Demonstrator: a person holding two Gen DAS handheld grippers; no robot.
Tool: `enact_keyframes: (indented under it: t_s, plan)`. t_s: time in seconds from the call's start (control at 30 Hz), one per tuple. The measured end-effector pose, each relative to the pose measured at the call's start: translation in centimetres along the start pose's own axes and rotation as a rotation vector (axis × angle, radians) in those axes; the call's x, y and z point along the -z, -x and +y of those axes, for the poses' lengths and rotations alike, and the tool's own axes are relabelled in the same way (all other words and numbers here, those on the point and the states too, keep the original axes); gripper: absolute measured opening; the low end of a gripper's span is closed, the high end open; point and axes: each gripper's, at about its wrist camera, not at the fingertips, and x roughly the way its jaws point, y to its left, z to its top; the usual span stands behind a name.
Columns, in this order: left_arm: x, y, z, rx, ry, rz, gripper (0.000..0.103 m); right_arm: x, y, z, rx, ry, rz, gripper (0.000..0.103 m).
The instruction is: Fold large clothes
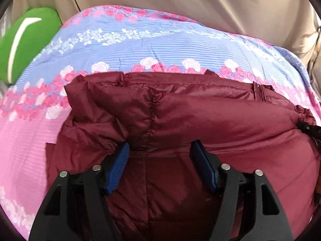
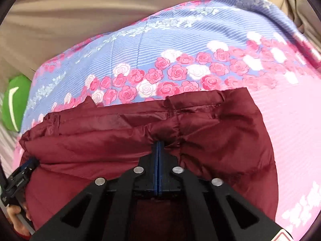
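A dark red puffer jacket (image 1: 200,120) lies on a floral bedspread (image 1: 120,46), doubled over with a fold edge toward the far side. My left gripper (image 1: 160,146) is open, its blue pads (image 1: 120,160) set apart over a seam of the jacket, nothing between them. My right gripper (image 2: 159,142) is shut on a bunched fold of the jacket (image 2: 100,136) near its top edge. The left gripper also shows at the left edge of the right wrist view (image 2: 28,164). The right gripper shows at the right edge of the left wrist view (image 1: 309,129).
The bedspread (image 2: 291,120) is pink, blue and rose-patterned. A green cushion (image 1: 26,40) lies at the far left of the bed, also in the right wrist view (image 2: 15,102). Beige curtain fabric (image 1: 200,6) hangs behind the bed.
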Motion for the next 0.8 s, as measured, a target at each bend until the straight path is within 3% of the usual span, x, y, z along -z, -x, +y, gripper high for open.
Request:
enact_keyframes:
  t_s: [0.13, 0.2, 0.27, 0.33, 0.4, 0.5, 0.53, 0.67, 0.8]
  plan:
    - [-1.6, 1.0, -2.6, -0.013, -0.068, -0.070, 0.072, -0.5, 1.0, 6.1, -0.079, 0.147, -0.039, 0.018]
    - [-2.7, -0.7, -3.0, -0.057, -0.094, -0.048, 0.073, -1.1, -0.3, 8.7, -0.054, 0.233, -0.037, 0.021]
    - [-3.5, -2.1, -1.5, -0.056, -0.046, -0.017, 0.073, -1.8, -1.7, 8.7, -0.013, 0.242, -0.018, 0.021]
    - [-4.0, -2.7, 0.9, -0.065, 0.017, -0.017, 0.073, -2.9, -2.6, 6.2, 0.027, 0.191, -0.017, 0.019]
    - [-4.2, -3.2, 3.6, -0.130, 0.050, -0.024, 0.075, -4.0, -2.6, 1.8, 0.105, 0.104, -0.040, 0.019]
    - [-3.7, -4.6, 7.3, -0.066, 0.164, 0.017, 0.082, -4.5, -2.3, -4.8, 0.159, -0.054, -0.041, 0.022]
    - [-3.4, -4.8, 8.1, -0.054, 0.205, 0.021, 0.083, -4.3, -2.0, -6.3, 0.141, -0.092, -0.047, 0.021]
    - [-2.9, -5.0, 8.0, -0.065, 0.210, -0.008, 0.084, -2.7, -2.8, -7.2, 0.146, -0.085, -0.051, 0.019]
    - [-2.9, -5.7, 7.0, -0.123, 0.164, 0.014, 0.088, -2.8, -3.2, -5.5, 0.247, -0.009, -0.072, 0.020]
